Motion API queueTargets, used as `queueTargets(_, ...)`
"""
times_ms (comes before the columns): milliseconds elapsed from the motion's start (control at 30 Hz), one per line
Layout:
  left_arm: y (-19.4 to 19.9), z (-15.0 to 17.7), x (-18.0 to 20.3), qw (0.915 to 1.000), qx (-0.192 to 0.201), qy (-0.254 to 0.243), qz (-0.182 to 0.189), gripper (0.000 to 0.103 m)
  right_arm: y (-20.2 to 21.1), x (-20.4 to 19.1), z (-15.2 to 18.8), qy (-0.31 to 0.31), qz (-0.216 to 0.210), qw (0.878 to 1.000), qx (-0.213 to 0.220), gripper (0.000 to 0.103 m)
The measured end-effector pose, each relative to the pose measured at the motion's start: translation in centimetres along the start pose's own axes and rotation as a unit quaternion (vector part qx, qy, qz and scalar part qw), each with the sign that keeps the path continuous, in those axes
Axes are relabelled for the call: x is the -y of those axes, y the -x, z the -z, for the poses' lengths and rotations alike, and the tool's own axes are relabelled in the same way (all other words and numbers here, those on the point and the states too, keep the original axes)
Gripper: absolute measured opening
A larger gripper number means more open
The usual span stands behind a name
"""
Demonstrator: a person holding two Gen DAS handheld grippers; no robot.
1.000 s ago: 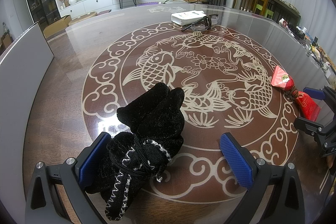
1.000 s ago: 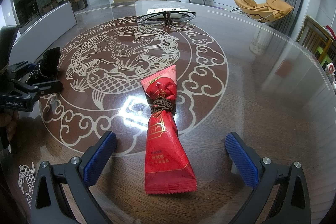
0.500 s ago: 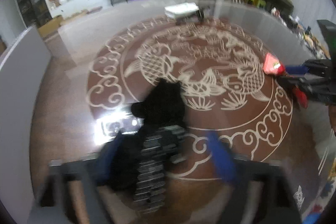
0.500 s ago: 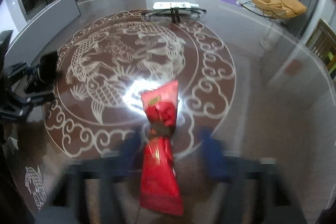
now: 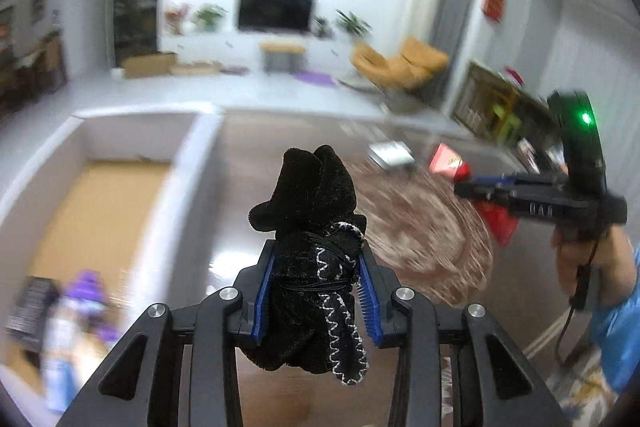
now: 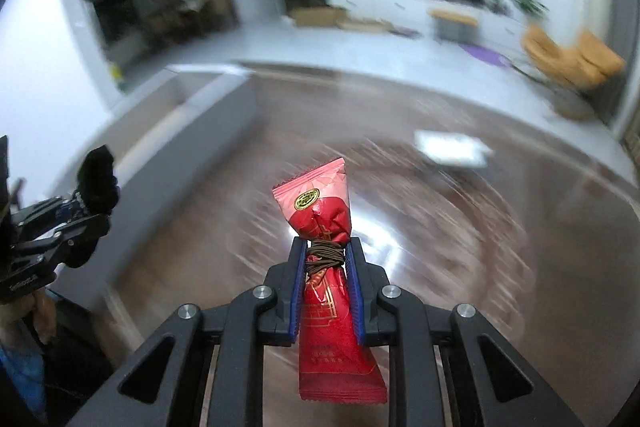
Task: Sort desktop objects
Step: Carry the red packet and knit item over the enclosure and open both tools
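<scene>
The left tongs (image 5: 316, 291) are clamped on a black velvet pouch (image 5: 310, 247), the blue pads (image 5: 265, 291) pressing both sides of its tied waist; the pouch is clear of the bench (image 5: 400, 259), its gathered top pointing forward and its white-stitched tail hanging below the pads. The right tongs (image 6: 326, 291) are clamped on a red snack packet (image 6: 324, 307) at the brown cord wound round its middle; the packet is also clear of the bench, its sealed top end upward and its lower end hanging between the tong arms. A grey storage box (image 5: 188, 163) with a tan floor stands at the left edge of the bench, beside the pouch in the left wrist view. A white flat box (image 6: 452, 149) lies near the far edge of the bench, blurred. In the left wrist view a hand (image 5: 588, 263) with a blue sleeve (image 5: 618, 331) grips the right tongs.
</scene>
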State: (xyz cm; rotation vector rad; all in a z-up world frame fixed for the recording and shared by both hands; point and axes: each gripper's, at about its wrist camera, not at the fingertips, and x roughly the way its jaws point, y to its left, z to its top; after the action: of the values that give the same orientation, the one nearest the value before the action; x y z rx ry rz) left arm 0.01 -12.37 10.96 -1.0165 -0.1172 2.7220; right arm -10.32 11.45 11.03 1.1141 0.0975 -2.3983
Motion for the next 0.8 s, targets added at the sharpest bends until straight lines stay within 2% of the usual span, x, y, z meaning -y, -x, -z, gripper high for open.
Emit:
queueTargets(133,3.7,-1.9,-7.9,0.9958,0.007,0.04,-0.082,0.037,-1.9,-9.4,-5.0,0.022,-0.097,0.995,0.026,0.02)
queueTargets(233,4.1,-0.9,-13.8,0.9872,-0.021,0.081,-0.136,0.037,-4.3,-16.0,-7.1,0.028,-0.165,0.986,0.023,0.02)
queueTargets(333,3.4,1.4,-18.4,0.9767,-0.064,0.112,-0.172,0.037,-8.1,-22.6,-7.6,0.044,-0.21,0.977,0.001,0.02)
queueTargets(433,2.3,3.6,-20.4,0.9688,-0.093,0.126,-0.192,0.038,-11.6,-26.6,-6.8,0.053,-0.215,0.975,-0.026,0.021)
queueTargets(467,2.2,4.1,-20.7,0.9677,-0.095,0.129,-0.195,0.041,-12.8,-27.5,-6.3,0.054,-0.214,0.975,-0.037,0.021)
queueTargets(500,1.9,4.7,-20.9,0.9662,-0.097,0.132,-0.199,0.048,-13.8,-28.3,-5.8,0.054,-0.21,0.975,-0.046,0.023)
queueTargets(533,1.7,5.2,-21.2,0.9645,-0.101,0.136,-0.203,0.055,-14.8,-29.1,-5.2,0.057,-0.204,0.976,-0.058,0.029)
queueTargets(567,1.4,5.7,-21.3,0.9629,-0.105,0.14,-0.205,0.074,-15.6,-29.4,-4.9,0.06,-0.203,0.975,-0.068,0.036)
queueTargets(600,1.2,6.2,-21.5,0.9618,-0.106,0.144,-0.207,0.087,-15.9,-29.8,-4.5,0.063,-0.2,0.975,-0.076,0.051)
queueTargets(800,1.8,6.8,-20.6,0.9608,-0.082,0.15,-0.218,0.087,-14.1,-28.8,-4.3,0.064,-0.194,0.978,-0.041,0.073)
